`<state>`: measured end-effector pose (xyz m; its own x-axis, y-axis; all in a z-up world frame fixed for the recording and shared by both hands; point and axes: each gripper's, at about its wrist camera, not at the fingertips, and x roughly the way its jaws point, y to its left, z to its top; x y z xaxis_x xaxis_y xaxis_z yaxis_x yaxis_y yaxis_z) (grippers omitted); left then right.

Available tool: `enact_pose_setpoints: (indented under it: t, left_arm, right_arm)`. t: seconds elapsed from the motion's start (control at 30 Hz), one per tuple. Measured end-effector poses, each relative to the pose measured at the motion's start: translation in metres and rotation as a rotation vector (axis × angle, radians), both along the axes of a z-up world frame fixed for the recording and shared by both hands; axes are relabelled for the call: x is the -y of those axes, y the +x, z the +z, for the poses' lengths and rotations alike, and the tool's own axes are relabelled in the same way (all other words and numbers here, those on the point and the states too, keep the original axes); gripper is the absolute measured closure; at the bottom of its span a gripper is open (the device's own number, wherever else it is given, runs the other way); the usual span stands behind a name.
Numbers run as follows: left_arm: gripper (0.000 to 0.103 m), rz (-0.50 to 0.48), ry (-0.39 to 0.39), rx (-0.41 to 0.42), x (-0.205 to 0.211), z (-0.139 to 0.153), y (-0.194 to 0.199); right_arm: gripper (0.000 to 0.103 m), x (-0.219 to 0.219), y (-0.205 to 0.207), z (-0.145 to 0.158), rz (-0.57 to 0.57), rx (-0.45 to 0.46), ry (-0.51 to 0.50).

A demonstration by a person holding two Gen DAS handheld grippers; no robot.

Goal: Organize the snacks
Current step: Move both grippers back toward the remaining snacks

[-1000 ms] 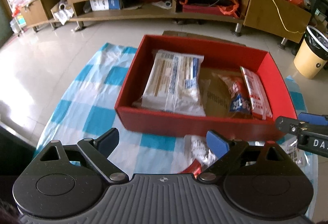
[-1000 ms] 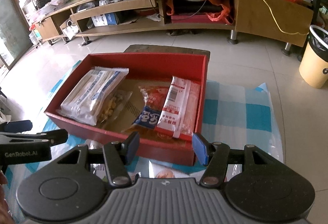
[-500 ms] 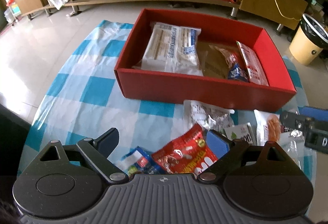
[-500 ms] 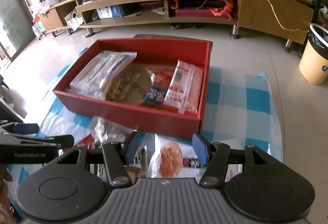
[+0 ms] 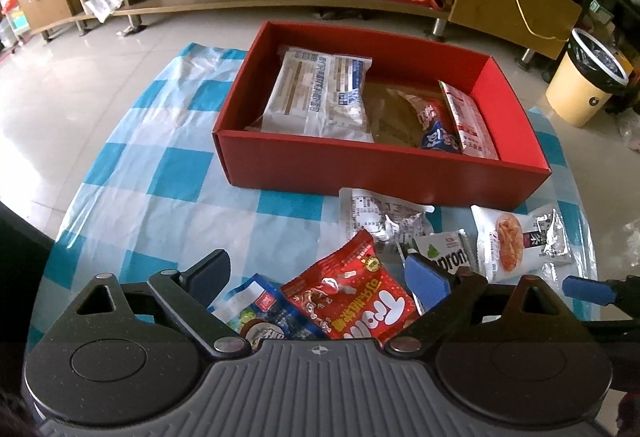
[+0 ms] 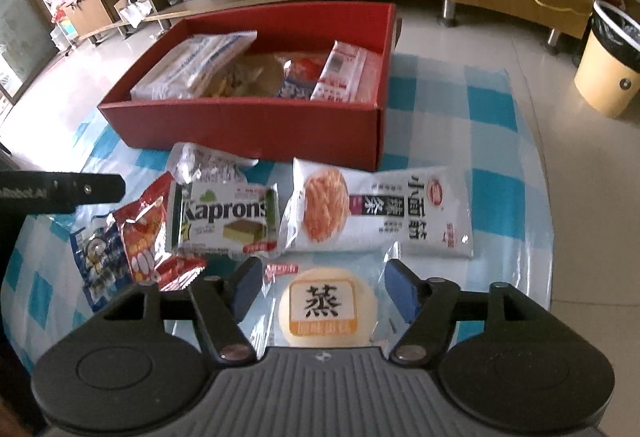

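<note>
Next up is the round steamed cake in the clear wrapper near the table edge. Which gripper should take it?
Right. The right gripper is open with the steamed cake lying between its fingers. The left gripper, also open, sits over the red snack bag instead.

"Kaprons" on green wafer pack [image 6: 228, 217], "小面筋" on white pack [image 6: 380, 211], "蒸" on round cake [image 6: 328, 307], "Robot.AI" on left gripper arm [image 6: 60, 191]

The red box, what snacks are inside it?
Inside the red box lie a big white-and-blue packet, a red-and-blue bag and a red-and-white packet beside it. Anything underneath these is covered and cannot be seen.
</note>
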<state>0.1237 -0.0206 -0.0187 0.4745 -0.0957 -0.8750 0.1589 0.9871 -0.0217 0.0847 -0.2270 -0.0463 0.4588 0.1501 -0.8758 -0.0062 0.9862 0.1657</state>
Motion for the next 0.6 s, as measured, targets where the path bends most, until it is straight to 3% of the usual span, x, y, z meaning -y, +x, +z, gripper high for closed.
enact_pose_setpoints:
  t: [0.37, 0.6]
  left_arm:
    - [0.004, -0.065, -0.046, -0.030, 0.035, -0.007, 0.011]
    - [0.003, -0.272, -0.030, -0.027, 0.086, -0.022, 0.017]
  right_arm:
    - [0.022, -0.002, -0.003, -0.019, 0.036, -0.036, -0.040]
    - [0.024, 0.005, -0.019, -0.019, 0.067, -0.016, -0.031]
